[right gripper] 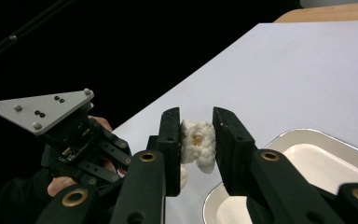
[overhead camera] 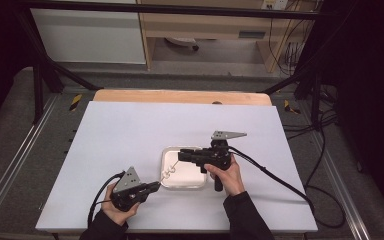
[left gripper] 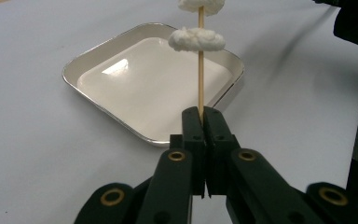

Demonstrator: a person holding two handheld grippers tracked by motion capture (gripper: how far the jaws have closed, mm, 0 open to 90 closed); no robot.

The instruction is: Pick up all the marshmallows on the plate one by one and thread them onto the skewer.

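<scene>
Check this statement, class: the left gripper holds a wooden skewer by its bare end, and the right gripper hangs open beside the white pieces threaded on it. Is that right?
Not quite. The right gripper is not open: in the right gripper view its jaws are shut on a white piece. The rest stands: the left gripper holds the wooden skewer by its bare end.

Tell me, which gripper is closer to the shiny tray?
Right. The right gripper hangs over the tray, pinching a white lump. The left gripper sits just off the tray's near left corner, clamping a skewer.
</scene>
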